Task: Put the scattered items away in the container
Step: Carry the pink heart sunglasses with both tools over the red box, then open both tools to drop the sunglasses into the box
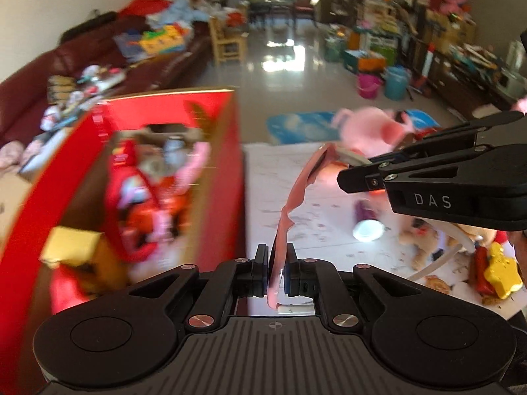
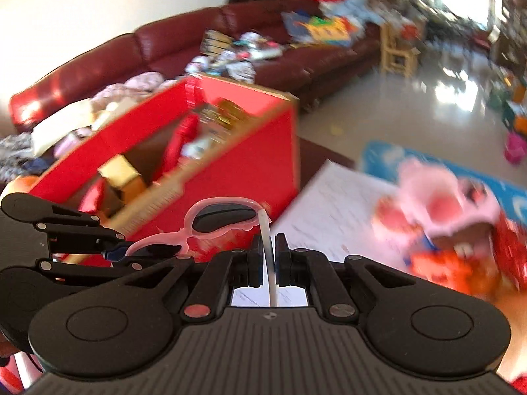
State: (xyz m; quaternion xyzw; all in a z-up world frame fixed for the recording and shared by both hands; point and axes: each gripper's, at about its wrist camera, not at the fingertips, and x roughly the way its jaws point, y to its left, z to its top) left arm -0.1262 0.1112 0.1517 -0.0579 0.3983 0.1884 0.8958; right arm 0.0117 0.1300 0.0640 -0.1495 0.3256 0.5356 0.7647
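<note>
A pair of pink sunglasses (image 2: 224, 219) with dark lenses hangs in the air between both grippers. My left gripper (image 1: 276, 253) is shut on its pink temple arm (image 1: 296, 191), and it also shows at the left edge of the right wrist view (image 2: 115, 250). My right gripper (image 2: 269, 243) is shut on the other, pale temple arm; in the left wrist view it reaches in from the right (image 1: 346, 171). The open red box (image 1: 217, 164) (image 2: 250, 171), with several toys inside, stands to the left of and beyond the glasses.
A white mat (image 1: 273, 197) lies on the floor with a pink plush toy (image 1: 372, 128) (image 2: 438, 197), a purple cup (image 1: 367, 227), a brown plush (image 1: 421, 240) and a yellow toy (image 1: 500, 270). A cluttered dark red sofa (image 2: 164, 52) stands behind the box.
</note>
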